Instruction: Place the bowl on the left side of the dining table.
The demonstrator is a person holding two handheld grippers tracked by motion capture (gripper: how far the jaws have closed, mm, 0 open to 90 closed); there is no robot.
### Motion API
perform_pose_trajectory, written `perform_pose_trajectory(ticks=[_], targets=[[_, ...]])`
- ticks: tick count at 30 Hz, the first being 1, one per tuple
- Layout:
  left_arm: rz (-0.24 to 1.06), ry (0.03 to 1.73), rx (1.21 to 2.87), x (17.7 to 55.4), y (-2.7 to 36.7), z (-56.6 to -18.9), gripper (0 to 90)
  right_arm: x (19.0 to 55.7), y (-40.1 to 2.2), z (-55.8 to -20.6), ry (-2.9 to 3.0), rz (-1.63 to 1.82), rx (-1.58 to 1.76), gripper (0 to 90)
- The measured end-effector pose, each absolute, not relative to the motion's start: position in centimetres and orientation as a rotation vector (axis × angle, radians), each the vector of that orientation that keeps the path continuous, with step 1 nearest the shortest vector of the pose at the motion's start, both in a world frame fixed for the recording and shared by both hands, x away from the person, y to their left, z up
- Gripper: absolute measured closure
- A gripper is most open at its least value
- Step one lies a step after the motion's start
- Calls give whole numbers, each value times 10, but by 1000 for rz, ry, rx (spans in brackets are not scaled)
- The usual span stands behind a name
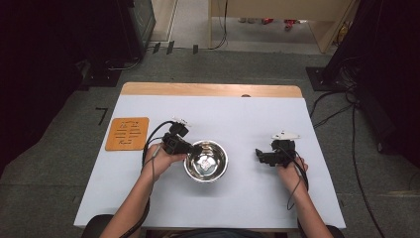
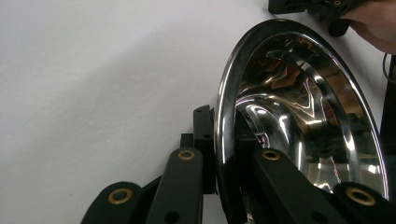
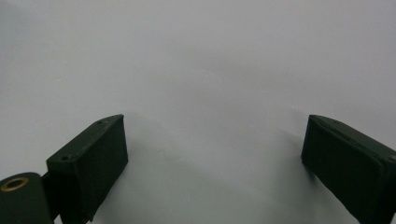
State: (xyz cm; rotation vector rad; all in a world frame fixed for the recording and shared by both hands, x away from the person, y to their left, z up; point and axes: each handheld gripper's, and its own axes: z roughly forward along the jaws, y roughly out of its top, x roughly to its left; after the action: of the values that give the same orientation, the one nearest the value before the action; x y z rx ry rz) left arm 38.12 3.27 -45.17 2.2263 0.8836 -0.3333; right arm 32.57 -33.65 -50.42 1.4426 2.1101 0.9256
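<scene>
On white table [image 1: 247, 198], left tongs [image 2: 219, 154] clamp bowl [image 2: 299, 116] rim.

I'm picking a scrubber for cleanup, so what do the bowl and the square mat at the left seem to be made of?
The bowl looks like polished metal, probably stainless steel: its inside mirrors the room and its rim gleams where the left tool clamps it. The mat looks like wood or bamboo, going by its matte orange-brown colour and cut slots, though cork cannot be ruled out.
</scene>
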Motion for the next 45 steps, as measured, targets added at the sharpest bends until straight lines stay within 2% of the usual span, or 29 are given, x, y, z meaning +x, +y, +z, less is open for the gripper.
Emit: perform_pose_trajectory(ticks=[45], targets=[[-287, 984, 2201, 392, 67, -442, 867, 326, -336, -504, 2110, 923, 1442, 67]])
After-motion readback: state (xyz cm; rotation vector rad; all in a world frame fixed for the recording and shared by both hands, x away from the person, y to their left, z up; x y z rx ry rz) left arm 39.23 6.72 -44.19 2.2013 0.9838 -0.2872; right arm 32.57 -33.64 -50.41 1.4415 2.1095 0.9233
